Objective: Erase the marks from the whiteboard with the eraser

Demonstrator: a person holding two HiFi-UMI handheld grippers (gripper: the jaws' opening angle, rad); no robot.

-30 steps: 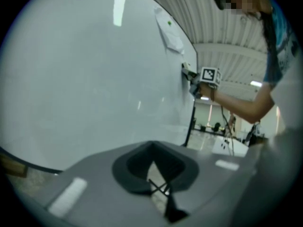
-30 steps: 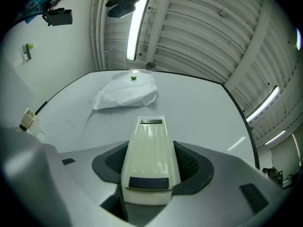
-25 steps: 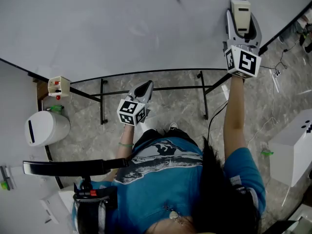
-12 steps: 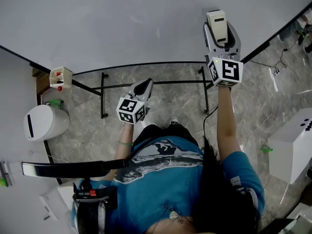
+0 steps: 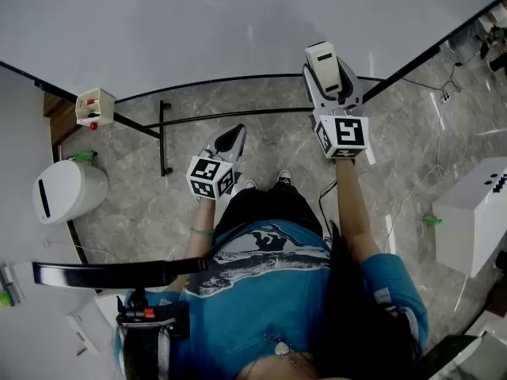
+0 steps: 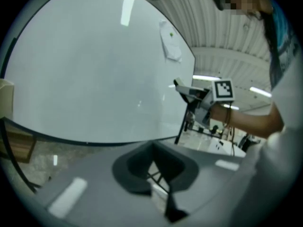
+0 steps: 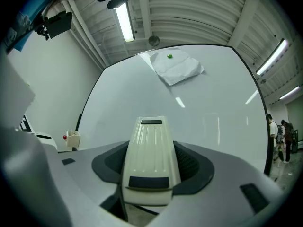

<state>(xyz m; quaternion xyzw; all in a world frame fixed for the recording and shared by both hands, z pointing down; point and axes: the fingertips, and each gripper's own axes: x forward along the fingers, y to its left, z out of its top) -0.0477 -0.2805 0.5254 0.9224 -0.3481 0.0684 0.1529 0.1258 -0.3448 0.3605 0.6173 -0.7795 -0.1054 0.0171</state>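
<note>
The whiteboard (image 5: 182,30) fills the top of the head view, and its surface looks blank; it also shows in the left gripper view (image 6: 94,70) and the right gripper view (image 7: 213,108). My right gripper (image 5: 325,71) is shut on a cream eraser (image 5: 322,57), held at the board's lower edge. In the right gripper view the eraser (image 7: 150,150) sits between the jaws of that gripper (image 7: 151,176) and points at the board. My left gripper (image 5: 230,140) hangs lower, over the floor, shut and empty (image 6: 158,186).
A small marker holder (image 5: 95,108) hangs at the board's lower left corner. A sheet of paper (image 7: 177,67) is pinned high on the board. The black stand legs (image 5: 162,137) run below. A white bin (image 5: 67,190) stands left, a white box (image 5: 475,212) right.
My right gripper has carried the eraser left and down across the board to its lower edge. The left gripper has hardly moved.
</note>
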